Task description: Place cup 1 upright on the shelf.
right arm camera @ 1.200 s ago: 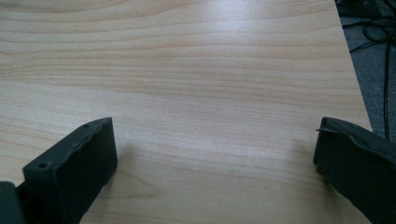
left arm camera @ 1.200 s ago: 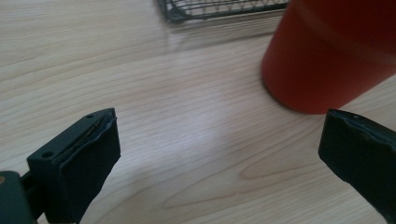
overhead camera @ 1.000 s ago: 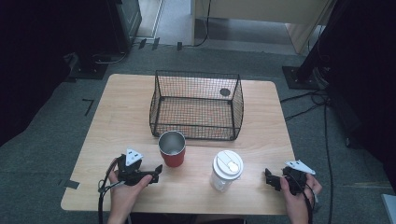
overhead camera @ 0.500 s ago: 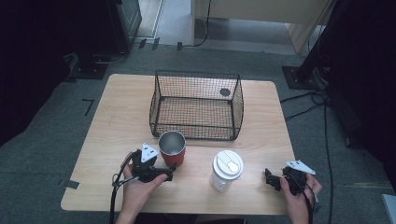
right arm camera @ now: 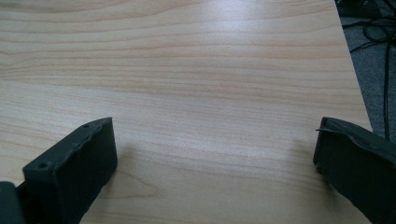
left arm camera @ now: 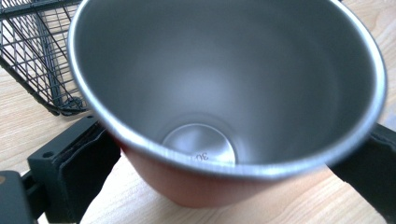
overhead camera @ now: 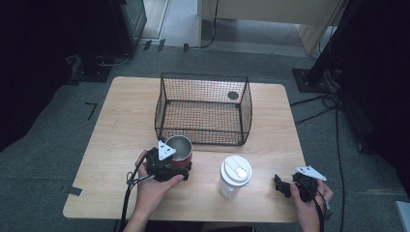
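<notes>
Big wooden desk [overhead camera: 121,125] in the middle of the high view, with grey floor all around. Black wire basket [overhead camera: 203,108] near the top middle of the desk, standing upright, with a small dark round thing [overhead camera: 233,95] inside at its upper right corner. Clear cup with a white lid [overhead camera: 235,176] low and right of the middle, standing on the desk, well apart from the basket.

Red metal cup [overhead camera: 180,153] just below the lower left corner of the basket, near it, silver inside and open at the top. Left claw [overhead camera: 167,166] right against that cup, held by a hand [overhead camera: 152,186] coming in from the bottom edge. In the left gripper view, red metal cup [left arm camera: 224,93] very close up, between the 2 black jaws, 1 on each side of the cup's lower part. Cannot tell if the jaws press the cup or just stand beside it.

Right claw [overhead camera: 285,186] at the lower right of the desk, well apart from both cups. In the right gripper view, right claw [right arm camera: 215,154] open wide, with only bare desk [right arm camera: 196,70] between the 2 jaws.
</notes>
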